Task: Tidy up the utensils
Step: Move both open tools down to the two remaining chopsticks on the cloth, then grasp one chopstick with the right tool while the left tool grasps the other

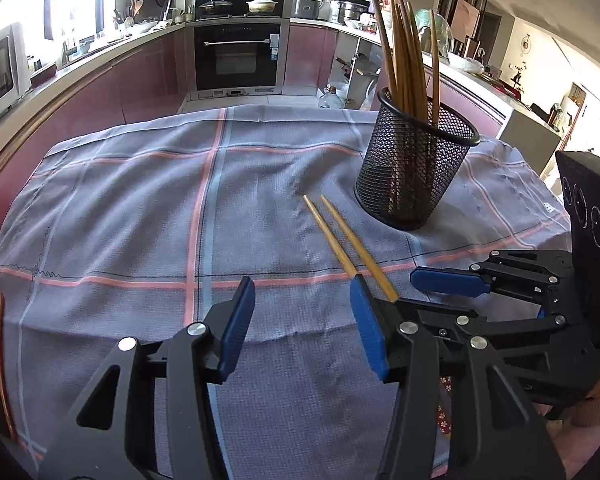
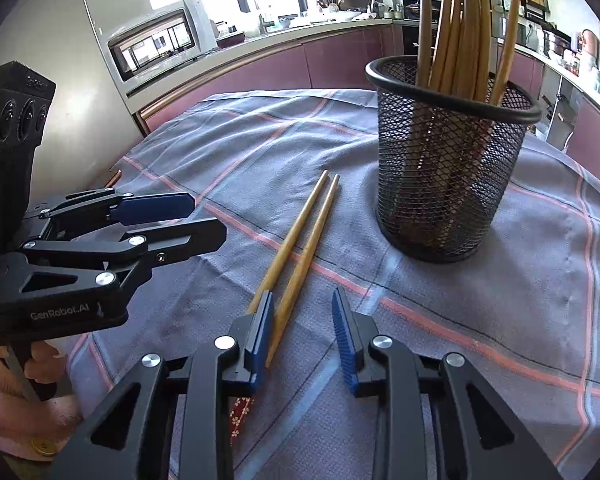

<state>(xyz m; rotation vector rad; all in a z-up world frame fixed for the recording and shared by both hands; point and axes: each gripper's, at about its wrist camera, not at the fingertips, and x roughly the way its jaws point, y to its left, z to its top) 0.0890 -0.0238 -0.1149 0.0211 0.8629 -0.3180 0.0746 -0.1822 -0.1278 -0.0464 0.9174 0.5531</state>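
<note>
Two wooden chopsticks lie side by side on the plaid cloth, just in front of a black mesh holder that stands upright with several wooden chopsticks in it. My right gripper is open at the loose pair's near ends. One stick's tip lies between the jaws against the left pad, and the other stick runs behind that pad. My left gripper hovers open over bare cloth to the left of the pair, with nothing between its fingers.
The grey-blue cloth with pink lines covers the whole table. Its far edge drops off towards maroon kitchen cabinets and an oven. A microwave stands on the counter at left. A person's hand grips the left gripper's handle.
</note>
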